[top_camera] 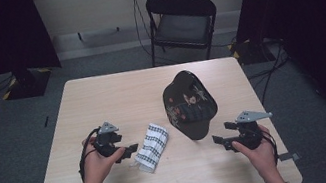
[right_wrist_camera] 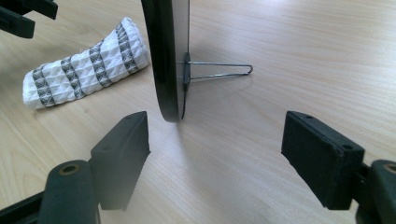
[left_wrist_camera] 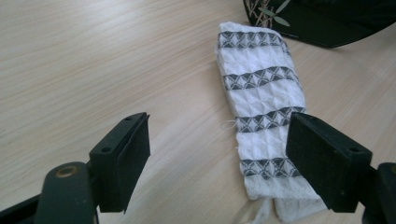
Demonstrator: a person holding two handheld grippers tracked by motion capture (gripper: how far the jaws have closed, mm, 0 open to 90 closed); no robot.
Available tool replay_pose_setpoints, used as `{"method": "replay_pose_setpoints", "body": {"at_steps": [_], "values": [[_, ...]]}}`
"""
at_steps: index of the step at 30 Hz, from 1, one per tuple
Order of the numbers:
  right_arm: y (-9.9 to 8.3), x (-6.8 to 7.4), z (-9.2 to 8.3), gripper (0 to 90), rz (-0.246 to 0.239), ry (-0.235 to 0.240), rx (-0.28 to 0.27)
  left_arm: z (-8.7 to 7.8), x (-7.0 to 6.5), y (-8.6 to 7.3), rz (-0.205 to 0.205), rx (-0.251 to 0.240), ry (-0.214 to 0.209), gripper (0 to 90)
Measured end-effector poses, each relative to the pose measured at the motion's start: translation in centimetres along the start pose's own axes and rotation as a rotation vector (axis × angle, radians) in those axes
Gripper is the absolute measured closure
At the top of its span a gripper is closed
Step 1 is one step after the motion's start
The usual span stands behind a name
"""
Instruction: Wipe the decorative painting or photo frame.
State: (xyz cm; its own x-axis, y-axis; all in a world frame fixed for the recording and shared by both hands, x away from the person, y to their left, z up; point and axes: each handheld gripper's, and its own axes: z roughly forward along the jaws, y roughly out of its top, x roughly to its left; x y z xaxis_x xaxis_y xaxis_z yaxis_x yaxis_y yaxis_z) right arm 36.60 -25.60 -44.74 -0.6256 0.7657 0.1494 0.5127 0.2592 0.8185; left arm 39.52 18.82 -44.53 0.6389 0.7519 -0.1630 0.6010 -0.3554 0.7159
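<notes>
The cloth (top_camera: 153,146) lies folded on the table (top_camera: 102,102), near the front edge and a little left of the middle. It is white with grey patterned bands, long and narrow, and its far end points toward the plate (top_camera: 189,104). The plate is black with a painted motif and stands tilted on a wire stand (right_wrist_camera: 219,71), just to the right of the cloth and apart from it.

The left gripper (top_camera: 131,150) is just beside the near left end of the cloth, with its jaws wide apart and nothing pressed between them. In the left gripper view one pad sits over the near end of the cloth (left_wrist_camera: 261,93), the other over bare wood. The right gripper (top_camera: 224,131) is near the front right of the plate, also with jaws apart and empty; in the right gripper view the plate edge (right_wrist_camera: 163,56) stands between the two jaws but farther away.

The step in hand seems to be taking the cloth, probably to wipe the plate. To do it well, I think the left gripper should come lower and shift toward the cloth so that both pads go around the folded end, catching all layers, before closing. The right gripper should probably steady the plate at its edge, gently, because the wire stand looks light and the plate could tip backward.
</notes>
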Motion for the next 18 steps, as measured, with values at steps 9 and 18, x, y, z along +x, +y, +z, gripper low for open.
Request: {"method": "replay_pose_setpoints", "body": {"at_steps": [9,18], "values": [[-0.4,-0.4,-0.2,22.0,0.002,-0.008,0.001,-1.0,1.0,-0.3,0.003,-0.012,0.010,21.7],[-0.9,-1.1,-0.6,19.8,0.000,-0.010,0.008,-1.6,1.8,-0.7,-0.022,-0.026,0.028,22.6]]}}
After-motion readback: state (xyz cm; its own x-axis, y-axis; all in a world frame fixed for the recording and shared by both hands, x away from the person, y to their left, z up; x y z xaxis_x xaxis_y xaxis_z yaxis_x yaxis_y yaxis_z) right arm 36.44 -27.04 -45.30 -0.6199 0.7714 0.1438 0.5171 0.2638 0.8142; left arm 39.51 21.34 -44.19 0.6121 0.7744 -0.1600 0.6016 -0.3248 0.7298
